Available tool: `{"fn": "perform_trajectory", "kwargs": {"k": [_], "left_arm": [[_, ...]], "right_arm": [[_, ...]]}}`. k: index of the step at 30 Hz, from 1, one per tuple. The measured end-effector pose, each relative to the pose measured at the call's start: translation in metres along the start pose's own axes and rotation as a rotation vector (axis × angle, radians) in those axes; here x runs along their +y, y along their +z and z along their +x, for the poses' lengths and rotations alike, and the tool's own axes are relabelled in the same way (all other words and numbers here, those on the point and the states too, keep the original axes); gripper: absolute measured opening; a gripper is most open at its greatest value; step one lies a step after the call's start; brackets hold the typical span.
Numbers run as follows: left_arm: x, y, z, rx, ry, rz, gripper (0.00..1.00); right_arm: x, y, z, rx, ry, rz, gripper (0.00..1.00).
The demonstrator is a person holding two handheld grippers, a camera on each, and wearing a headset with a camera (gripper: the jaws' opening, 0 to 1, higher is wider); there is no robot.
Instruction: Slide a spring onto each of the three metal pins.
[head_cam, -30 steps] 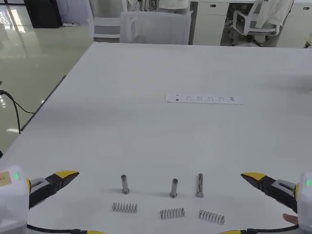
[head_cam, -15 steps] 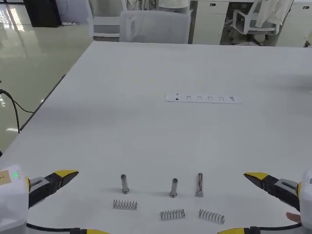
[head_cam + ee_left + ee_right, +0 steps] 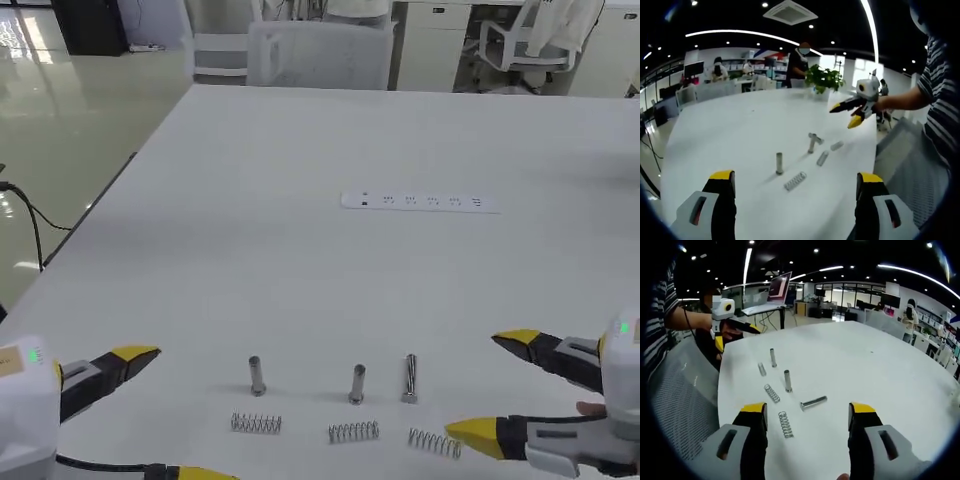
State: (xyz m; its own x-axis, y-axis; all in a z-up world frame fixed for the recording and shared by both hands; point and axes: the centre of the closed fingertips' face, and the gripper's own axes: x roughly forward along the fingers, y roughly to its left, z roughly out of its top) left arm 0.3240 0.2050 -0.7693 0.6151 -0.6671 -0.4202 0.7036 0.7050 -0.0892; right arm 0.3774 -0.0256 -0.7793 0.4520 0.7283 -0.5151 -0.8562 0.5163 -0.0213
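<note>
While pins (image 3: 357,384) sit in a row, springs (image 3: 353,433) just beside them, my left gripper (image 3: 193,414) and right gripper (image 3: 471,385) flanking, wide open, empty.

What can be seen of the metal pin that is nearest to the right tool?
The pin is a slim, shiny, silver-coloured metal rod with a wider flat head at one end. It lies on its side on the white table and touches nothing else. It carries no spring; the nearest spring lies beside its head end, apart from it. The open right tool hovers close by, not gripping it.
</note>
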Motion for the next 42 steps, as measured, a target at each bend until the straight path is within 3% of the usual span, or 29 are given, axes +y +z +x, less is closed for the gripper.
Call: {"fn": "perform_trajectory", "kwargs": {"k": [4, 10, 16, 23, 26, 27, 33, 42], "left_arm": [[0.001, 0.001, 0.000, -0.005, 0.007, -0.002, 0.98], [0.003, 0.001, 0.000, -0.003, 0.015, -0.003, 0.98], [0.003, 0.001, 0.001, -0.001, 0.012, -0.003, 0.98], [0.004, 0.000, 0.000, -0.001, 0.013, -0.005, 0.98], [0.003, -0.001, -0.001, 0.000, 0.009, -0.010, 0.98], [0.002, -0.001, -0.001, 0.002, 0.006, -0.011, 0.98], [0.001, -0.003, 0.000, 0.006, 0.002, -0.009, 0.98], [0.003, -0.004, -0.001, 0.010, 0.003, -0.009, 0.98]], "right_arm": [[-0.005, 0.004, 0.005, -0.006, -0.010, 0.036, 0.62], [-0.010, 0.007, 0.014, 0.025, -0.010, 0.066, 0.47], [-0.016, 0.011, 0.026, 0.037, -0.016, 0.123, 0.40], [-0.023, 0.002, 0.040, 0.103, -0.037, 0.197, 0.27], [-0.026, 0.001, 0.045, 0.118, -0.054, 0.279, 0.27], [-0.029, -0.004, 0.047, 0.147, -0.074, 0.331, 0.28], [-0.036, -0.001, 0.056, 0.122, -0.091, 0.467, 0.20], [-0.037, -0.016, 0.073, 0.201, -0.126, 0.527, 0.19]]}}
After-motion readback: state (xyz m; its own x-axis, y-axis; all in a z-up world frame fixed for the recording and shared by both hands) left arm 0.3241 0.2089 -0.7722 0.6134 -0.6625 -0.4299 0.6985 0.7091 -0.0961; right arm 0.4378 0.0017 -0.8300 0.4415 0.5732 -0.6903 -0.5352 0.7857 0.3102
